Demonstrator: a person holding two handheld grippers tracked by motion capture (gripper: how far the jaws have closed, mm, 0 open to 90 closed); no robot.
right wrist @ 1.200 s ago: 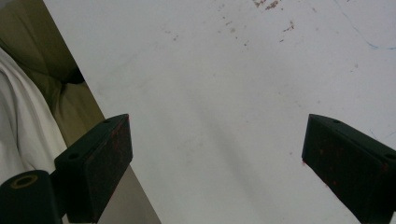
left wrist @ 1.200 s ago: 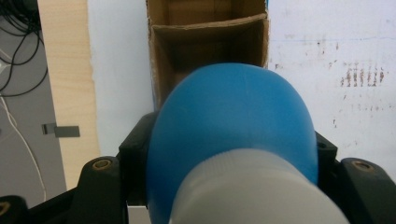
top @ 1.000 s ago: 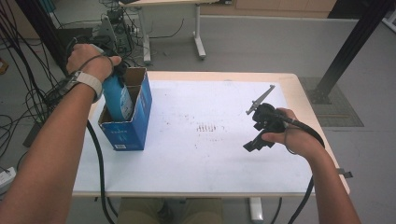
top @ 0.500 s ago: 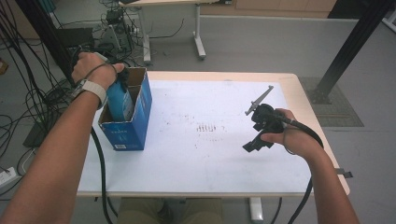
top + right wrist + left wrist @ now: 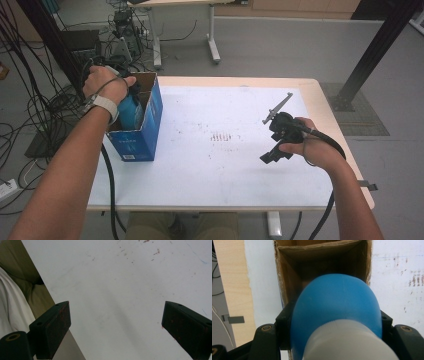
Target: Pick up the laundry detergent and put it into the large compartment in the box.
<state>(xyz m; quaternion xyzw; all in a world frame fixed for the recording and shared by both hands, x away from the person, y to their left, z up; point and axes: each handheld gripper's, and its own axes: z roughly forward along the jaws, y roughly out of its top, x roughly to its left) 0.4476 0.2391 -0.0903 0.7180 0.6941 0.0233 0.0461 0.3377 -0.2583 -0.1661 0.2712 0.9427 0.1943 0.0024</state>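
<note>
A blue bottle [image 5: 337, 302] with a white cap [image 5: 347, 345] is clamped between the jaws of my left gripper [image 5: 334, 323], which is shut on it. In the high view the bottle [image 5: 130, 110] stands partly inside the open blue cardboard box [image 5: 145, 135] at the table's left, under the person's left hand [image 5: 105, 82]. The box's brown inside [image 5: 292, 277] lies straight ahead of the bottle. At the right, my right gripper [image 5: 274, 150] hovers over the white table [image 5: 215, 165]. Its jaws stand wide apart, so this gripper [image 5: 116, 326] is open with nothing between them.
Faint reddish marks [image 5: 222, 136] dot the middle of the white tabletop. Cables [image 5: 30, 100] and equipment crowd the floor left of the table. A black post [image 5: 375, 55] rises at the back right. The person's lap [image 5: 27, 282] lies past the table's near edge.
My left hand has sunk, bringing the blue bottle deeper into the box. The right gripper has stayed where it was, still open.
</note>
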